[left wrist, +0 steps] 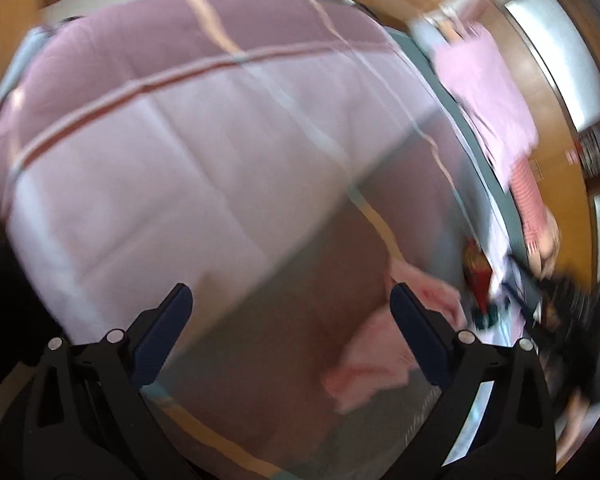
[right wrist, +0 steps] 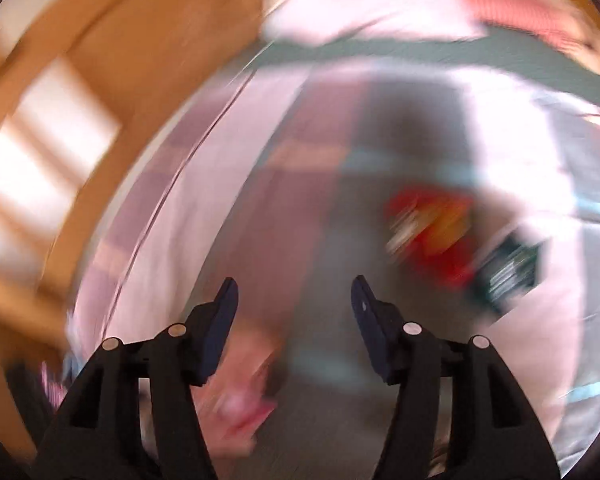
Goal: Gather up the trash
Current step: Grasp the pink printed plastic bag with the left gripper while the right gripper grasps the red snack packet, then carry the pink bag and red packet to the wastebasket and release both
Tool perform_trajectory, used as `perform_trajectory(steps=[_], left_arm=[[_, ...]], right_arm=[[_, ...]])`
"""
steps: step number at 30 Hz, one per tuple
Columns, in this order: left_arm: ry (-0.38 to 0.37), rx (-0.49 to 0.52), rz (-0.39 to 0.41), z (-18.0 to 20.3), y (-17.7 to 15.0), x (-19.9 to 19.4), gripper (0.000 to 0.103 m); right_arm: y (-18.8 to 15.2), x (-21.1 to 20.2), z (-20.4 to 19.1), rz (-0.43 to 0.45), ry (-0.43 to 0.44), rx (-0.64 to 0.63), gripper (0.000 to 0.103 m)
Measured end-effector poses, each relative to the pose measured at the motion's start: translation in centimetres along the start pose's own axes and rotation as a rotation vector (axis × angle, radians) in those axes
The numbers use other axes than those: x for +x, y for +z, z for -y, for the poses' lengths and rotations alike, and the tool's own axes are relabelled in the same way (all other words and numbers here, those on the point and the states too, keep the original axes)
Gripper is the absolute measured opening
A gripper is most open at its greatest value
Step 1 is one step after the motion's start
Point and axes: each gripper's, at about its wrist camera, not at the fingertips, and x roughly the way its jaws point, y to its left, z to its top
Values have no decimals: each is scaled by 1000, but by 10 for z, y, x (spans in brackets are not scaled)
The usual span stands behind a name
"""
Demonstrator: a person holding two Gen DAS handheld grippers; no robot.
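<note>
We find the left gripper (left wrist: 290,310) with its jaws spread wide and nothing pressed between the pads. Seen through the gap and just past the right-hand finger lies a crumpled pink wrapper (left wrist: 374,364), resting on a clear plastic bag (left wrist: 260,320) whose film covers the lower part of that view. Under the film runs a pink bed cover (left wrist: 140,140) with red and pale blue stripes. Further right in the same view we note a red packet (left wrist: 474,264), and beyond it a person's hand (left wrist: 546,248) in a red-striped sleeve.

The right gripper (right wrist: 294,304) has its jaws apart at a middling width, and no object sits between the pads. The picture is heavily blurred. Low between the fingers, towards the left one, we make out the pink wrapper (right wrist: 240,408). Ahead and to the right lie the red packet (right wrist: 432,232) and, just beside it, a dark green packet (right wrist: 508,268); whether the two touch we cannot tell. All rest on the pink bed cover (right wrist: 512,360). A wooden floor (right wrist: 112,52) shows at the upper left.
</note>
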Motion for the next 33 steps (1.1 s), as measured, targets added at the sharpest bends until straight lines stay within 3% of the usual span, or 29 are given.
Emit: perform_trajectory(steps=[4, 6, 8, 9, 13, 15, 20, 22, 24, 28, 29, 31, 32, 33], left_arm=[[-36, 138, -10, 29, -7, 4, 99], [-43, 205, -12, 42, -9, 7, 99], [-38, 254, -10, 52, -11, 10, 99], [-35, 281, -7, 59, -13, 12, 99], [-6, 379, 12, 76, -24, 14, 99], [27, 441, 42, 83, -31, 13, 99], [69, 549, 65, 95, -38, 15, 99], [77, 558, 71, 95, -39, 16, 99], [90, 580, 87, 98, -41, 17, 99], [83, 662, 79, 106, -52, 22, 98], [73, 691, 59, 109, -55, 25, 96], [45, 739, -11, 114, -62, 35, 68], [32, 754, -48, 114, -65, 41, 67], [21, 761, -63, 114, -67, 43, 58]], right_arm=[[36, 32, 21, 10, -270, 3, 58], [39, 60, 26, -47, -409, -42, 58], [32, 87, 34, -124, -473, -40, 58], [28, 92, 38, -146, -480, -28, 58], [8, 92, 30, -151, -458, -60, 27], [-3, 83, 21, -172, -414, -83, 22], [-33, 47, 5, -188, -302, -82, 20], [-41, 20, 0, -123, -295, -87, 20], [-50, -17, -10, 2, -308, -112, 20], [-69, -93, -31, 216, -388, -160, 20], [-73, -106, -29, 239, -375, -152, 20], [-84, -132, -27, 274, -303, -115, 20], [-89, -140, -23, 279, -280, -98, 21], [-97, -149, -18, 284, -266, -77, 21]])
